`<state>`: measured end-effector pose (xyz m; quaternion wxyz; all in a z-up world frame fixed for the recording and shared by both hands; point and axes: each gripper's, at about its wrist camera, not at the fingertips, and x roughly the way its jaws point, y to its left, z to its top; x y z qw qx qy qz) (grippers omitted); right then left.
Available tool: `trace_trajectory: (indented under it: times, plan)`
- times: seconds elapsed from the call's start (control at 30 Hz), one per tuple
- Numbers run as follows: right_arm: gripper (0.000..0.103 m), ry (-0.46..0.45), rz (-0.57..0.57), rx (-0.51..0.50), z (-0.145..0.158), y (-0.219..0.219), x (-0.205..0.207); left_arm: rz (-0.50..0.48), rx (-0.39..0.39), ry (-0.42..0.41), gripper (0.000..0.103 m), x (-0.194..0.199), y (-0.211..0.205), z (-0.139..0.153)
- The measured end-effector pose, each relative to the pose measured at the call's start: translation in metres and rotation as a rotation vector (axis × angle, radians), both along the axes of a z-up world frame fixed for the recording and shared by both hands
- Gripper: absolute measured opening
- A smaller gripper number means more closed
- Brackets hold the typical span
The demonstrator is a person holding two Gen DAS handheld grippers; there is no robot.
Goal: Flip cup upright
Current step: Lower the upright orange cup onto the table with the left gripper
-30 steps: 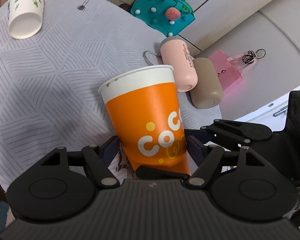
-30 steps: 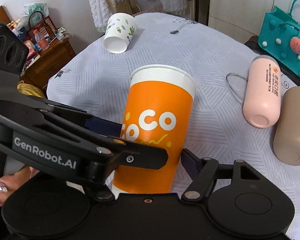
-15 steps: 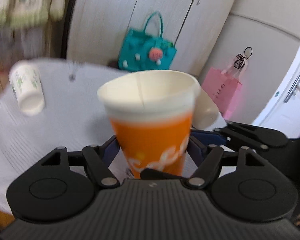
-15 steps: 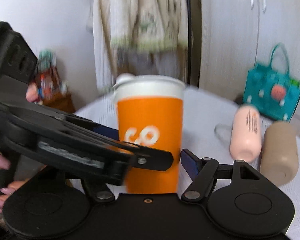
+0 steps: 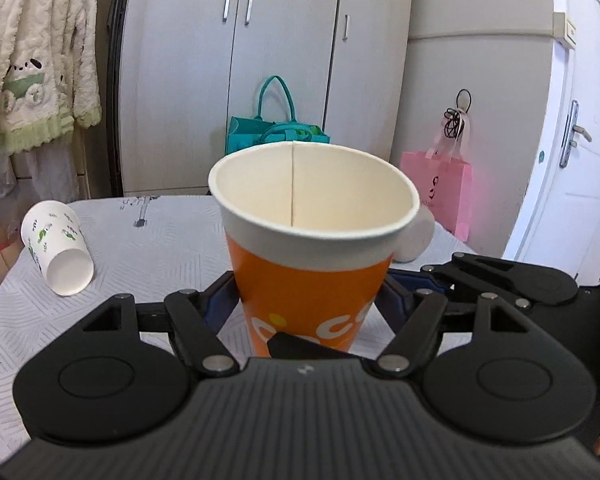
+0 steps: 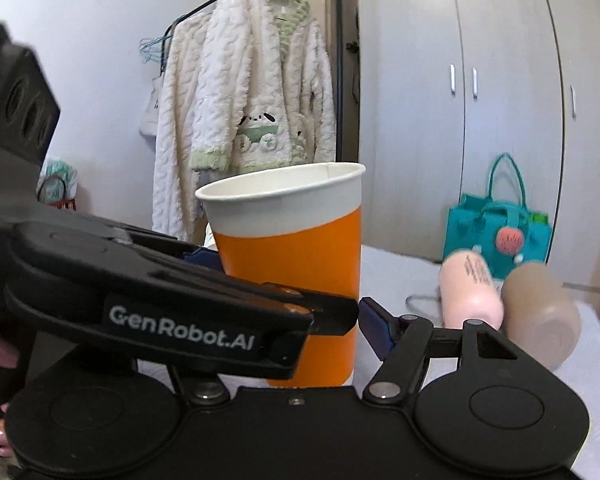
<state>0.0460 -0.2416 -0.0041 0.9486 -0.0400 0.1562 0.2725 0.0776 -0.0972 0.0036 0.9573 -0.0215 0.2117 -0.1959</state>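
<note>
An orange paper cup with a white rim and white lettering stands mouth up between the fingers of both grippers. My left gripper has its blue pads against the cup's lower sides and is shut on it. In the right wrist view the same cup sits between my right gripper's fingers; the left gripper's body crosses in front and hides the right gripper's left finger. The right pad sits close to the cup's side with a thin gap showing. The cup's base is hidden.
A white cup with green prints lies on its side at the table's left. A pink bottle and a brown bottle lie on the right. A teal bag and pink bag stand behind the grey-patterned table.
Both grippers have tilted up from looking down at the table to looking level, and the orange cup has turned with them from leaning to mouth up.
</note>
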Motion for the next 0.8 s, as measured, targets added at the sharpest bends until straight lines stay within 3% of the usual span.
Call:
trace_trajectory:
  times: [0.43, 0.6, 0.8]
  plan:
    - [0.072, 0.066, -0.045, 0.087, -0.017, -0.006, 0.01, -0.025, 0.029, 0.01, 0.072, 0.006, -0.01, -0.007]
    - [0.072, 0.057, -0.044, 0.117, -0.017, -0.008, 0.007, -0.036, 0.007, 0.018, 0.073, 0.004, -0.005, -0.004]
    - [0.071, 0.041, -0.044, 0.082, -0.018, -0.006, 0.004, -0.081, 0.039, 0.011, 0.073, 0.004, -0.004, -0.005]
